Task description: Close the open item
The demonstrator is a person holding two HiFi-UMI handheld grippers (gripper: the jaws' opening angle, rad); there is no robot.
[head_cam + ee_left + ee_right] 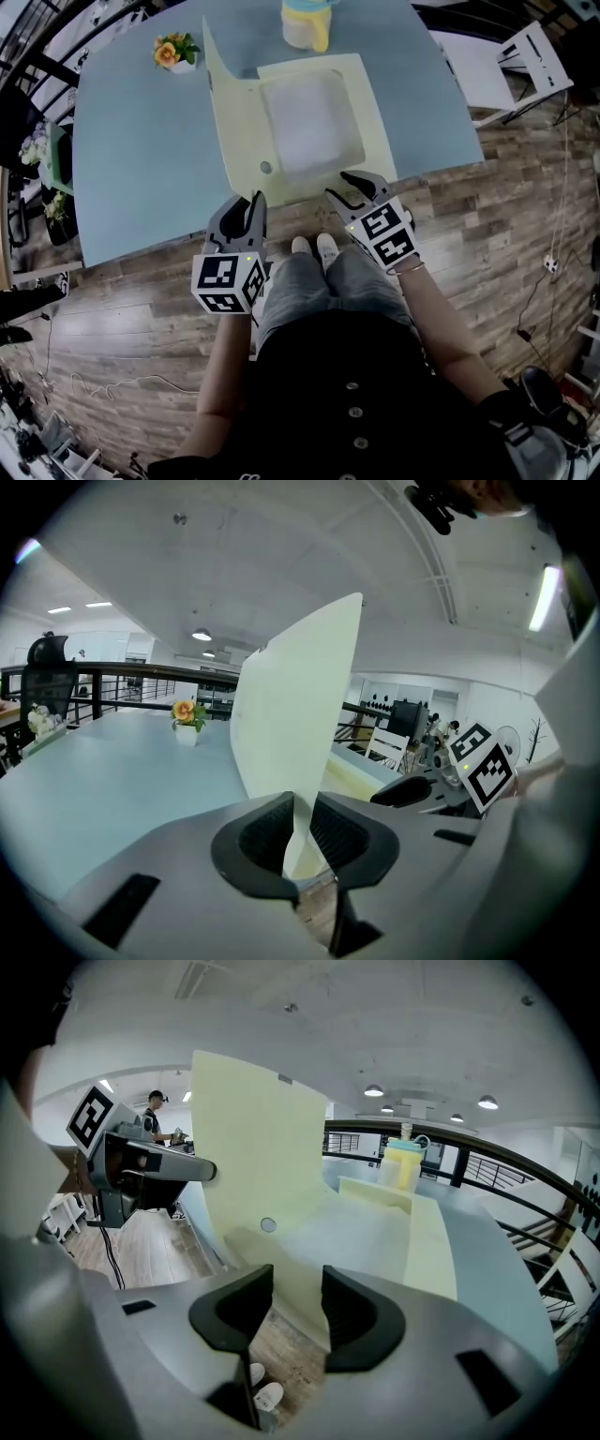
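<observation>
Pinching the near edge of the cover flap (295, 714) with the left gripper (300, 832): jaws narrow, ribbed pads pressed on both faces of the thin pale yellow sheet. Rising steeply from that grip, leaning a little, and joined along the left side of the pale yellow document case (375, 141). Lying flat and open on the blue-grey table (131, 159), close to its near edge, with a whitish recessed panel in the middle of the base. Showing a small round snap button (266, 168) low on the inner face of the flap (230, 122), near the fold.

Holding the right gripper (295, 1297) at the case's front right corner, jaws standing apart, pads pressing on nothing. Seen through that gap: the case's front edge just beyond the tips, then wooden floor (141, 309) and a pair of pale shoes (258, 1382) below. In the head view, both grippers low at the table's near edge, left gripper (246, 202) on the flap's lower corner, right gripper (337, 185) just beside the base.

Farther back on the table, well apart from the case: a small flower pot (175, 52) with orange blooms at the left, a yellow-lidded cup (307, 21) just behind the case's far edge. Off the table's right end, a white chair (525, 61).
</observation>
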